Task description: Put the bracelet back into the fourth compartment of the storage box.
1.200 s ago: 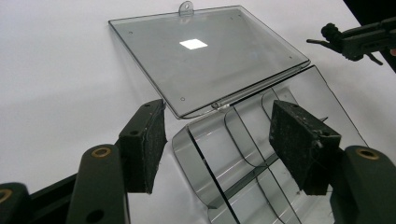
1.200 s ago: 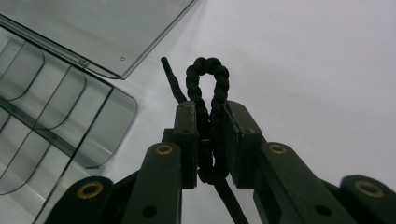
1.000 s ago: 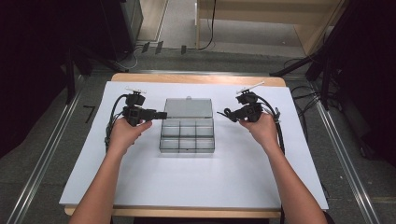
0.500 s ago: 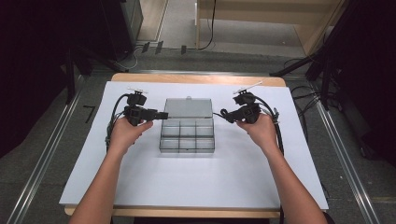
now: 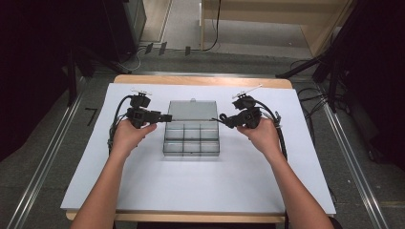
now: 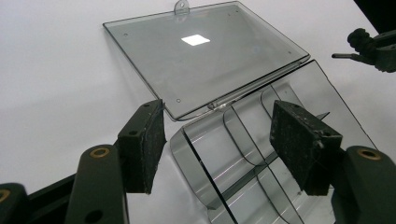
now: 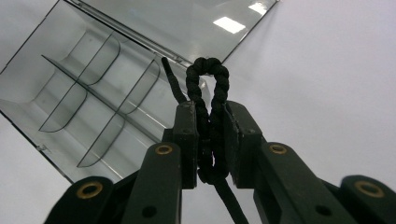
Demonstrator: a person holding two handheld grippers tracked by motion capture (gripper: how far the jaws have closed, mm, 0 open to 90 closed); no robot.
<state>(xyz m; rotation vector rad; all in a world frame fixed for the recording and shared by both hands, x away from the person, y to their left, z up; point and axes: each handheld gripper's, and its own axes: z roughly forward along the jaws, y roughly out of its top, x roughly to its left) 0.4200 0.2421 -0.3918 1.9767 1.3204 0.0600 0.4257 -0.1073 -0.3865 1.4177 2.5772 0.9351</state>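
A clear plastic compartment box [image 5: 191, 139] lies open mid-table, its lid [image 5: 191, 110] flat behind it. My left gripper [image 5: 166, 117] hovers at the box's left rear corner, open and holding nothing. In the left gripper view its jaws [image 6: 219, 135] stand wide apart over the box's dividers [image 6: 233, 154] and the lid [image 6: 201, 56]. My right gripper [image 5: 225, 119] is at the box's right rear corner, shut on a black knotted cord [image 7: 208, 88]. The cord's loop sticks out beyond the fingertips [image 7: 211, 135], over the compartments [image 7: 88, 93]. The right gripper [image 6: 371, 46] also appears far off in the left gripper view.
A white sheet [image 5: 200, 186] covers the wooden table [image 5: 205, 80]. Cables trail from both grippers along the forearms. Beyond the table are floor cables [image 5: 315, 95] and dark stands; metal rails [image 5: 43, 162] run along both sides.
My right gripper has shifted slightly left toward the box with the cord in it. The left gripper has hardly moved.
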